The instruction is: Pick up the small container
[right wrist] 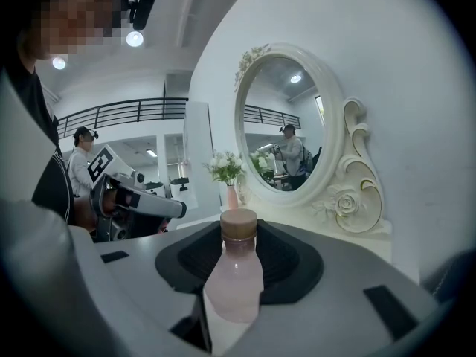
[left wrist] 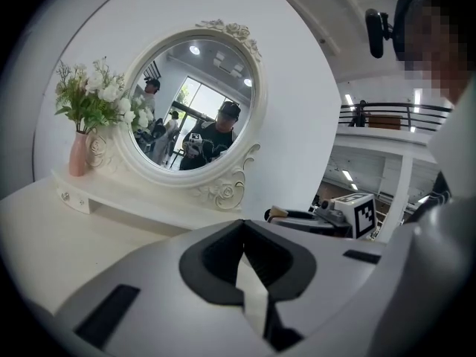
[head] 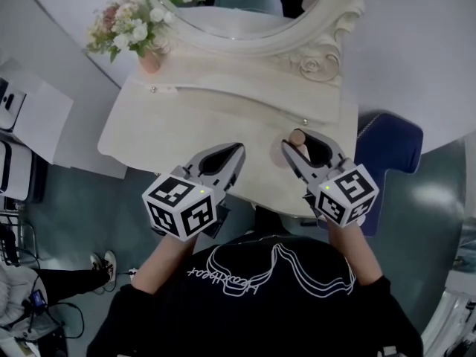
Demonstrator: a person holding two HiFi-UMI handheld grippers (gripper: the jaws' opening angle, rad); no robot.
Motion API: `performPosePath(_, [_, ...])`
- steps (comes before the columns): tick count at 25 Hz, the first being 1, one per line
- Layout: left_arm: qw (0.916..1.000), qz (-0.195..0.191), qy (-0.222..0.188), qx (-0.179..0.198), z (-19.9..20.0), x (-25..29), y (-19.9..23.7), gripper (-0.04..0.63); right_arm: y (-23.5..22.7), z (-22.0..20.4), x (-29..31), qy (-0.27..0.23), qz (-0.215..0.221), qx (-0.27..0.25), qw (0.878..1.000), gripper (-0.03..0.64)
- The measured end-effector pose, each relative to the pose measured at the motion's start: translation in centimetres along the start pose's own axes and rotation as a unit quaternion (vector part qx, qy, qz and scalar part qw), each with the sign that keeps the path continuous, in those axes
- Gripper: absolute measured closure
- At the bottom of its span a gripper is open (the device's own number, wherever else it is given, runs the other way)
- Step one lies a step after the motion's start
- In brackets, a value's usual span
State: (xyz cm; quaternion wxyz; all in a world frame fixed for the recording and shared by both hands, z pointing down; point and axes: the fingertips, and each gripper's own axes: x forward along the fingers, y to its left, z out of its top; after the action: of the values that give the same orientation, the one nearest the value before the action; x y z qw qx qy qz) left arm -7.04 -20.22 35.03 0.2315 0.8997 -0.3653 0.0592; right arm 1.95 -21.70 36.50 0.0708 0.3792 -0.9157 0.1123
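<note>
1. the small pink bottle (right wrist: 233, 274) with the tan cap (right wrist: 239, 224) is the container. it stands upright between the fingers (right wrist: 294, 262) of the right gripper (head: 300, 144), which pinch its body from both sides. the cap pokes out above the pads.
2. head view: the bottle is at about 4 o'clock on the white dressing-table worktop (head: 171, 125), near the front edge. its base is hidden, so i can't tell if it's clear of the surface.
3. my read on why it's held like that: gripping the body below the cap keeps the bottle vertical and stops it pivoting. the grip looks made, so what's left is a straight lift.
4. the left gripper (head: 236, 153) has its fingers (left wrist: 216, 262) pressed together with nothing between them. it sits at 9 o'clock of the bottle, near but not touching. it looks parked, kept out of the right side's way.
5. pose: both forearms enter from 6 o'clock. both grippers point toward 12 o'clock at the oval mirror (head: 245, 6), roughly side by side and converging slightly. the marker cubes trail at the back, the right one (head: 347, 192) and the left one (head: 181, 205). the right gripper view looks out roughly level across the worktop.
6. the pink vase (head: 149, 59) of flowers is at 11 o'clock on the worktop, well apart from the bottle. there's no clutter round the grip.
</note>
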Motion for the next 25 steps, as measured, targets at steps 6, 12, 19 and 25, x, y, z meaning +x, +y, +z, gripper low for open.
performPosePath(6, [1.0, -0.003, 0.003, 0.002, -0.27, 0.33, -0.44, 0.592, 0.13, -0.28, -0.09, 0.001, 0.0, -0.007, 1.0, 0.472])
performPosePath(12, [1.0, -0.001, 0.002, -0.001, -0.06, 0.29, -0.25, 0.592, 0.04, -0.14, 0.0, 0.005, 0.0, -0.008, 1.0, 0.472])
performPosePath(19, [1.0, -0.004, 0.005, -0.004, 0.06, 0.7, 0.11, 0.592, -0.24, 0.01, 0.52, 0.008, 0.001, -0.005, 1.0, 0.472])
performPosePath(25, [0.9999, -0.006, 0.009, -0.005, 0.17, 0.88, 0.18, 0.592, -0.31, 0.24, 0.81, 0.012, 0.002, -0.007, 1.0, 0.472])
